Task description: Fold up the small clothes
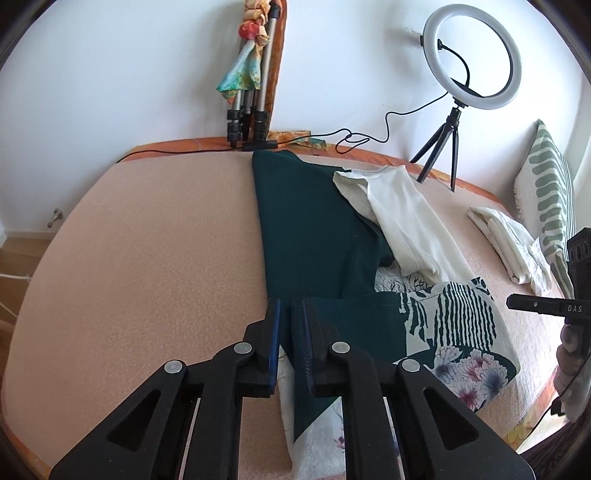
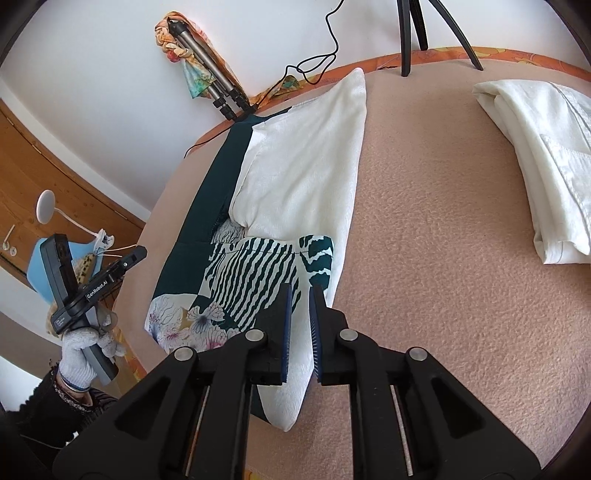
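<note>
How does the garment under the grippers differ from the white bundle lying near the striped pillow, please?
The garment under the grippers is dark green and cream with stripe and flower prints; the white bundle is plain white. The garment is stretched long and only partly folded; the bundle is a compact folded stack. The garment lies mid-bed, the bundle apart towards the pillow side. Both rest on the pink bed cover.

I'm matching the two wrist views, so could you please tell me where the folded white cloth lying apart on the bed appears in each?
Left wrist view: the white cloth lies at the far right, in front of the striped pillow.
Right wrist view: the white cloth fills the upper right, on the bare bed cover.
Shared landmark: the black tripod at the bed's far edge.
</note>
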The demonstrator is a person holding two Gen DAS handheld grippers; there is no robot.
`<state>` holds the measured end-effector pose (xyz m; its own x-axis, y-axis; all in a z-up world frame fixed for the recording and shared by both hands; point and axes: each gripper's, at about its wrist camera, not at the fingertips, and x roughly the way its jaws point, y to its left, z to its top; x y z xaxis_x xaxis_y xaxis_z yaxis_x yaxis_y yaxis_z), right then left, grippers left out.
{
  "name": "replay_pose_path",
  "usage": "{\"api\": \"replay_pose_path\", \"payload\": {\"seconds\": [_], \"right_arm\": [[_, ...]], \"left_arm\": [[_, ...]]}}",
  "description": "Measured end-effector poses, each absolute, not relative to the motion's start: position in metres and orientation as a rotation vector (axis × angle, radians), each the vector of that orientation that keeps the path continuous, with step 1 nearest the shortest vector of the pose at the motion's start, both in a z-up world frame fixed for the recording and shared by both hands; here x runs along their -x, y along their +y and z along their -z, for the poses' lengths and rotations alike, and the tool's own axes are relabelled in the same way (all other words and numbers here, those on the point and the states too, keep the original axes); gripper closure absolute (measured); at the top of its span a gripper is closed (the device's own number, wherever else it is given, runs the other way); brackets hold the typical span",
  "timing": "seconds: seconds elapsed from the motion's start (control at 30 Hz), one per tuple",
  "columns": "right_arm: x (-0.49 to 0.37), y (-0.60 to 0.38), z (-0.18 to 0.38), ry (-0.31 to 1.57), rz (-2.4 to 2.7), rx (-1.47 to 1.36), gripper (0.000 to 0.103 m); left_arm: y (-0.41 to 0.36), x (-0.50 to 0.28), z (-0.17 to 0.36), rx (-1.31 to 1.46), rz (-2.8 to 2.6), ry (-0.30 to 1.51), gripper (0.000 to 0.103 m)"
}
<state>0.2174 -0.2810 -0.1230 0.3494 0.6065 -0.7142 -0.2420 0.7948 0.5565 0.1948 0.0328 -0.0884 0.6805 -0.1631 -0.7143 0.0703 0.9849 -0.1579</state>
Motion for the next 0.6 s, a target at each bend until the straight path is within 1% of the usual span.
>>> {"api": "replay_pose_path", "payload": {"seconds": [0.03,0.13,0.17,0.2,0.23,0.27,0.4,0.5,0.53,0.6], "right_arm": [[-0.215,-0.283,0.125,1.084,-0.558,-0.379,0.092],[-0.214,-0.288,0.132,1.101,-0.541,-0.403,0.092],[-0.216,-0.289,0.133,1.099,-0.534,-0.402,0.092],[-0.218,-0.289,0.132,1.094,-0.527,-0.400,0.092],[-0.220,-0.288,0.131,1.089,-0.522,-0.403,0.092],[-0.223,-0.288,0.130,1.087,-0.527,-0.411,0.092],[-0.230,-0.279,0.126,1.083,-0.540,-0.405,0.092],[-0.235,-0.270,0.125,1.088,-0.542,-0.388,0.092],[-0.236,-0.267,0.125,1.089,-0.539,-0.378,0.092],[-0.238,-0.263,0.126,1.093,-0.525,-0.354,0.092]], "left_arm": [[0.032,-0.196,0.088,0.137,0.144,0.819,0.087],[0.028,-0.205,0.095,0.168,0.174,0.852,0.086],[0.025,-0.208,0.099,0.171,0.179,0.875,0.083],[0.023,-0.212,0.103,0.172,0.186,0.904,0.079],[0.021,-0.213,0.107,0.171,0.187,0.922,0.069],[0.020,-0.214,0.111,0.163,0.183,0.929,0.063],[0.018,-0.218,0.120,0.106,0.148,0.950,0.063],[0.021,-0.220,0.122,0.127,0.153,0.939,0.063],[0.021,-0.220,0.122,0.130,0.155,0.942,0.064],[0.020,-0.221,0.121,0.128,0.161,0.934,0.071]]}}
